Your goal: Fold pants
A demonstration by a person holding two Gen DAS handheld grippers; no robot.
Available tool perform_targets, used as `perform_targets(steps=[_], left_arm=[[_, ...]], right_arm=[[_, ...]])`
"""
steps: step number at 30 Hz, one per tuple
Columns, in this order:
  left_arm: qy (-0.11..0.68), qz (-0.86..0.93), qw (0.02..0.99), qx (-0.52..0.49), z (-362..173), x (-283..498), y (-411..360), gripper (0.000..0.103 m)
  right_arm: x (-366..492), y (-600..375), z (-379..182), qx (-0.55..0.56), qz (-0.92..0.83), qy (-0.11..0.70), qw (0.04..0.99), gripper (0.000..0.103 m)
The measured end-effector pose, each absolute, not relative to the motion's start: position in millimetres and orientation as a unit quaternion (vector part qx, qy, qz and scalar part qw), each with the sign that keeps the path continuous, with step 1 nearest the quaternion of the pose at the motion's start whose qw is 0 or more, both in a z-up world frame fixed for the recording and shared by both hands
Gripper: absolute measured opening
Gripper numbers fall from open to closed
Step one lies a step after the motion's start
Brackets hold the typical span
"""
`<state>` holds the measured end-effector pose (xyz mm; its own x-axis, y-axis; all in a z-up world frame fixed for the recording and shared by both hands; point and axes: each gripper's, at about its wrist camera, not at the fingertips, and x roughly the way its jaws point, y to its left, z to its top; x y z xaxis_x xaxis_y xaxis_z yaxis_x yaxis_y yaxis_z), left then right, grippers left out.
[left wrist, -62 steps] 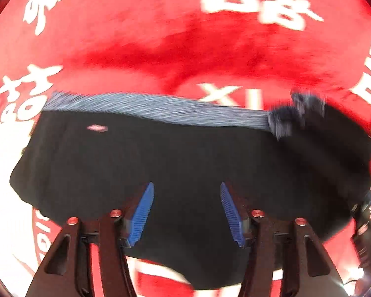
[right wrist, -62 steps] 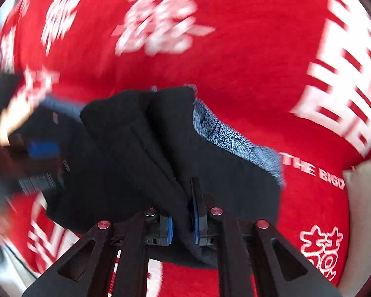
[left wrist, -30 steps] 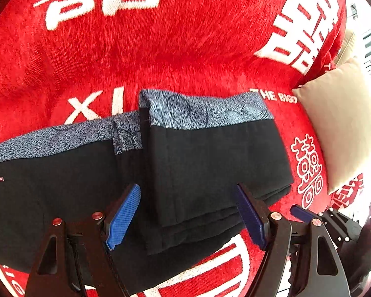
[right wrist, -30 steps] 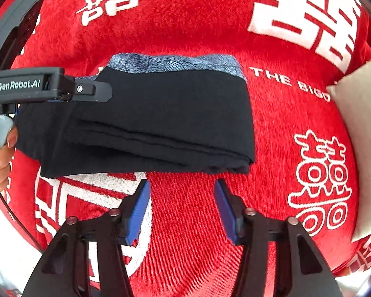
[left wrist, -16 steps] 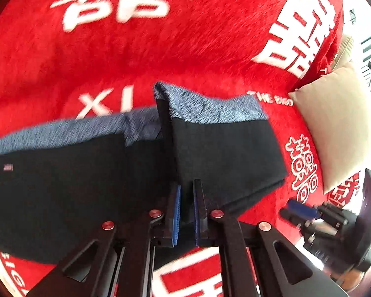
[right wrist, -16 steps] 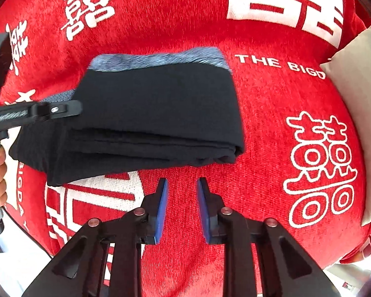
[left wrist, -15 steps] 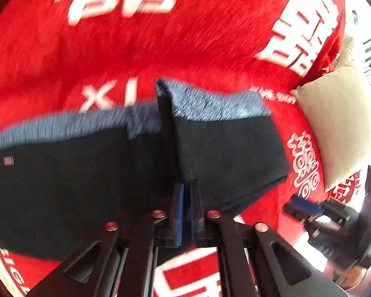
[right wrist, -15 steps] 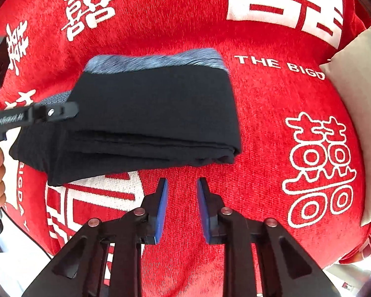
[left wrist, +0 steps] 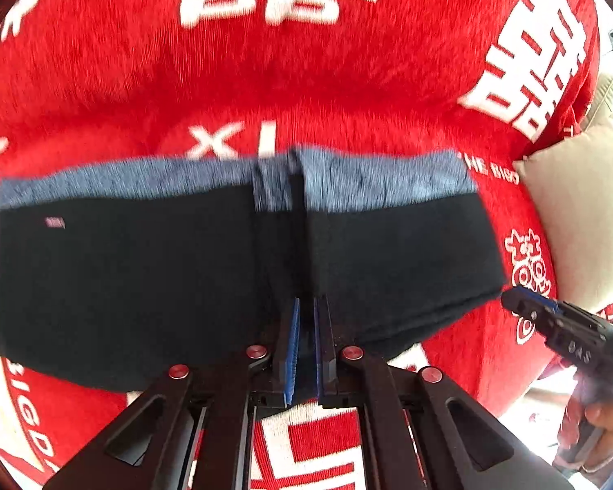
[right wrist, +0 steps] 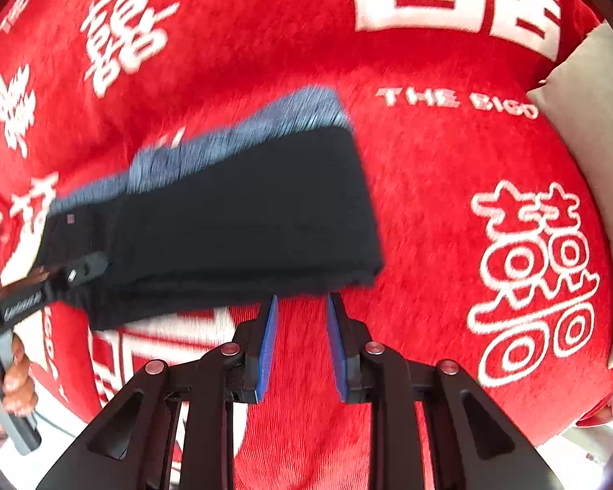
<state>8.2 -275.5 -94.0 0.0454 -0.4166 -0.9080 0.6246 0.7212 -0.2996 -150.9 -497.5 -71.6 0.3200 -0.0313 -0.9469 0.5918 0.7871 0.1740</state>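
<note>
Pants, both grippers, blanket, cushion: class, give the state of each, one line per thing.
Pants: partly folded, one end doubled over, lying on the blanket.
Left gripper: shut at the pants' near edge.
Right gripper: narrowly open, nothing between its fingers.
Red blanket: spread flat.
Cushion: lying at the blanket's edge.

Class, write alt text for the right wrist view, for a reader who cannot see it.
Black pants with a blue-grey waistband lie partly folded on a red blanket printed with white characters. The right gripper hangs just off their near edge, jaws slightly apart and empty.
</note>
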Motion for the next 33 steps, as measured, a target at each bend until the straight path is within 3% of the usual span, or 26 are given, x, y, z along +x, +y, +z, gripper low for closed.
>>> perform_targets(steps=[7,15,19,22,27,33], left_arm=[[0.572,-0.366,0.729,0.092,-91.8,24.9,-337.9,0.006],[0.59,-0.335,0.723,0.131,-138.3,29.0,-358.6,0.006],[0.565,-0.339,0.732,0.174,-136.0,15.5,-361.7,0.006],[0.585,-0.328,0.727,0.146,-129.4,21.1,-357.5,0.006],[0.587,-0.294,0.742,0.14,-116.3,21.4,-339.7,0.006],[0.604,-0.257,0.745,0.119,-110.7,14.5,-308.5,0.006]], right_arm=[[-111.7,-550.8,-63.4,0.283,-0.22,0.514,0.779,0.027],[-69.5,-563.0,-84.5,0.301,-0.194,0.516,0.778,0.027],[-54.8,-541.9,-118.8,0.26,-0.175,0.559,0.767,0.027],[-52.4,-529.6,-123.3,0.214,-0.178,0.559,0.781,0.028],[-56.6,-537.7,-113.7,0.263,-0.15,0.56,0.771,0.046],[-73.2,-513.0,-94.7,0.24,-0.127,0.566,0.779,0.07]])
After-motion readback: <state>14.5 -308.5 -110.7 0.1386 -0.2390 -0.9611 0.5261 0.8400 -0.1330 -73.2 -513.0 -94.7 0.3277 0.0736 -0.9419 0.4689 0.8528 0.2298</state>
